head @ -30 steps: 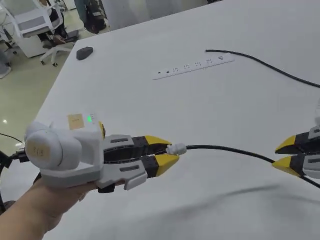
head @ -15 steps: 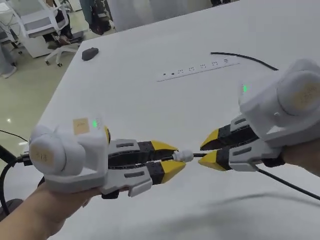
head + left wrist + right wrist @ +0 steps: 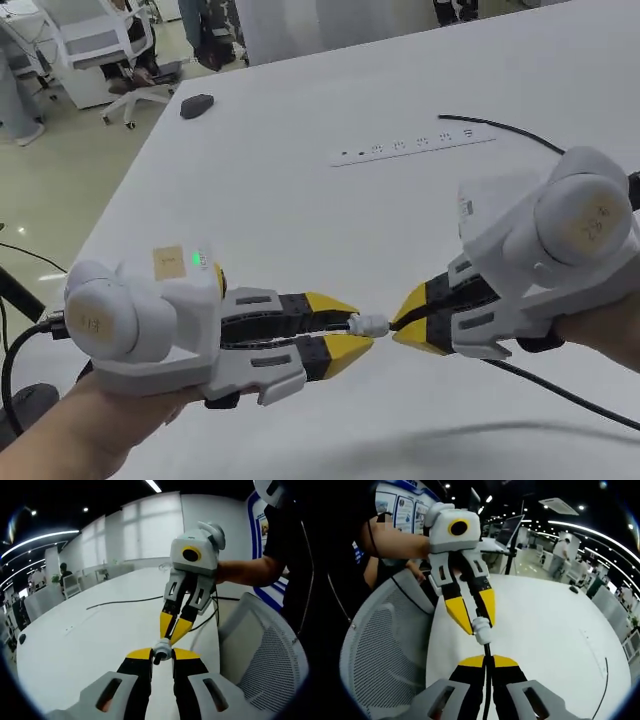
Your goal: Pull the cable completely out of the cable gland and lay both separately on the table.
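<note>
Two grippers meet tip to tip above a smooth white table (image 3: 300,220)
The left gripper (image 3: 358,325) pinches the small white plastic gland (image 3: 368,325). The right gripper (image 3: 408,318) clamps the thin black cable (image 3: 487,675) just beside it, and the cable runs into the gland. A long white power strip (image 3: 413,146) and a dark mouse (image 3: 197,104) lie well behind.

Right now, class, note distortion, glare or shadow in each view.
Head view: even light, soft shadow on the table at the bottom. Left gripper view: fisheye bows the glaring ceiling light strip. Right gripper view: fisheye curves the mesh chair; cable gland sharp.
</note>
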Action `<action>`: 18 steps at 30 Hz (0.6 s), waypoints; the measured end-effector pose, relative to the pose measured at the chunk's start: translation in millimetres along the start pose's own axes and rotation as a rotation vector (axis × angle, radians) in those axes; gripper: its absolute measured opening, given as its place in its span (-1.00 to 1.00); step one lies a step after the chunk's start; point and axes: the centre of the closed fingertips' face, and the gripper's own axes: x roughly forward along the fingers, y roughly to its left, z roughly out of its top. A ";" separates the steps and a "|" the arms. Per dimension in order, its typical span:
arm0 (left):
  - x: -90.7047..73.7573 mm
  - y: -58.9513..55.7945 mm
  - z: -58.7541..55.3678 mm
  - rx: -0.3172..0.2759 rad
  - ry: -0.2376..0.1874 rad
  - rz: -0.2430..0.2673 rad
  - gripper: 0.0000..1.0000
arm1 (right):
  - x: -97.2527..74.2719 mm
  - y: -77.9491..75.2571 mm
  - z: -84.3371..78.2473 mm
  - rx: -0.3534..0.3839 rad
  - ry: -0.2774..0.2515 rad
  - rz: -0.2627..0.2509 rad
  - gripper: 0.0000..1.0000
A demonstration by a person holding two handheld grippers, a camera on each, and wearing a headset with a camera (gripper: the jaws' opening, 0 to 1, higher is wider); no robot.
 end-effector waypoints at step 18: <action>-98.7 72.3 -33.9 -0.066 -0.099 0.376 -0.72 | 24.2 -52.1 108.4 0.091 -0.329 -0.158 -1.00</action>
